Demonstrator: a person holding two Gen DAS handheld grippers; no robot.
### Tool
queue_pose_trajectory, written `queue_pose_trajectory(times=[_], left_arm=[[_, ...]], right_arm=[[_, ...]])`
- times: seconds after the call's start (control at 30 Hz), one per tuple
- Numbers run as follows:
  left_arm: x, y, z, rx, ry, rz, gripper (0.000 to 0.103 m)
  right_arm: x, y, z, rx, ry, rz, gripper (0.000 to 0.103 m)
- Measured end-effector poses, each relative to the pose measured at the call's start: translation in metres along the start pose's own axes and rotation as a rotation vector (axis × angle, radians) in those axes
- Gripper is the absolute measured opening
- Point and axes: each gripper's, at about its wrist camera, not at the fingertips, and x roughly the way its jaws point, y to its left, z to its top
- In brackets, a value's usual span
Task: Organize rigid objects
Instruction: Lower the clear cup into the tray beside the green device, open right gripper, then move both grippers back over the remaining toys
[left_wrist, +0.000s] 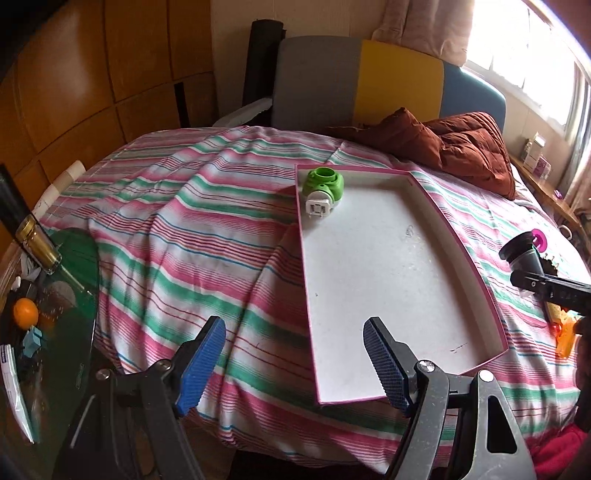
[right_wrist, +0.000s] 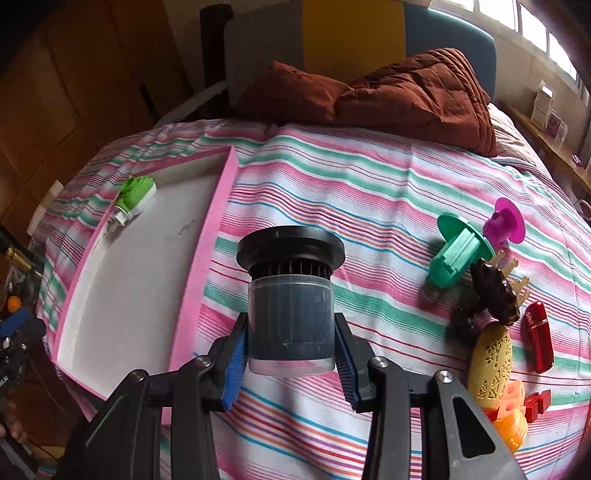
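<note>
One black filter (right_wrist: 290, 291) (clamped) in right gripper (right_wrist: 290, 354).

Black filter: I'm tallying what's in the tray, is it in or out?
Out. The right claw holds the filter above the bedspread, beside the tray.

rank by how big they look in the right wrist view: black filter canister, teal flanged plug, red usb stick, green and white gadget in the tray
1. black filter canister, held close to the camera, so its lead is inflated
2. teal flanged plug
3. red usb stick and green and white gadget: too alike to rank, and the gadget lies farther off
</note>
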Motion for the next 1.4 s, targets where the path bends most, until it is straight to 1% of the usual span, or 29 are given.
queue_pose_trajectory(times=[0.1,0.17,0.23,0.33,0.4,0.47,0.57,0.67,0.73,0.9,1.03,1.13,1.27,1.4], left_arm=[[0.000,0.012,-0.001,-0.028,-0.002,0.006,0.078],[0.000,0.021,-0.001,-0.053,0.000,0.004,0.078],[0.000,0.029,-0.002,-0.074,0.000,0.008,0.078],[0.003,0.040,-0.004,-0.094,0.005,0.018,0.078],[0.004,0.046,-0.005,-0.111,0.009,0.021,0.078],[0.005,0.050,-0.006,-0.120,0.009,0.027,0.078],[0.005,0.055,-0.007,-0.129,0.007,0.031,0.078],[0.007,0.061,-0.009,-0.146,0.013,0.030,0.078],[0.008,0.064,-0.010,-0.151,0.016,0.034,0.078],[0.008,0.068,-0.010,-0.161,0.013,0.038,0.078],[0.005,0.067,-0.009,-0.160,0.003,0.039,0.078],[0.001,0.064,-0.007,-0.147,-0.007,0.041,0.078],[-0.005,0.057,-0.004,-0.124,-0.022,0.041,0.078],[-0.010,0.048,0.000,-0.100,-0.033,0.034,0.078]], right_arm=[[-0.013,0.023,0.012,-0.014,-0.031,0.044,0.042],[-0.018,0.043,0.022,-0.025,-0.049,0.094,0.042],[-0.016,0.066,0.032,-0.042,-0.044,0.139,0.042],[0.004,0.102,0.040,-0.068,-0.012,0.185,0.042],[0.024,0.122,0.045,-0.054,0.022,0.205,0.042],[0.044,0.138,0.052,-0.025,0.043,0.226,0.042],[0.072,0.162,0.060,-0.023,0.081,0.233,0.043],[0.089,0.177,0.062,-0.019,0.116,0.245,0.043],[0.093,0.179,0.061,-0.007,0.122,0.264,0.048],[0.085,0.176,0.057,-0.029,0.118,0.269,0.055],[0.070,0.169,0.052,-0.040,0.091,0.267,0.058],[0.054,0.165,0.049,-0.080,0.055,0.239,0.058],[0.030,0.150,0.041,-0.119,0.002,0.199,0.058],[0.003,0.121,0.033,-0.138,-0.052,0.141,0.058]])
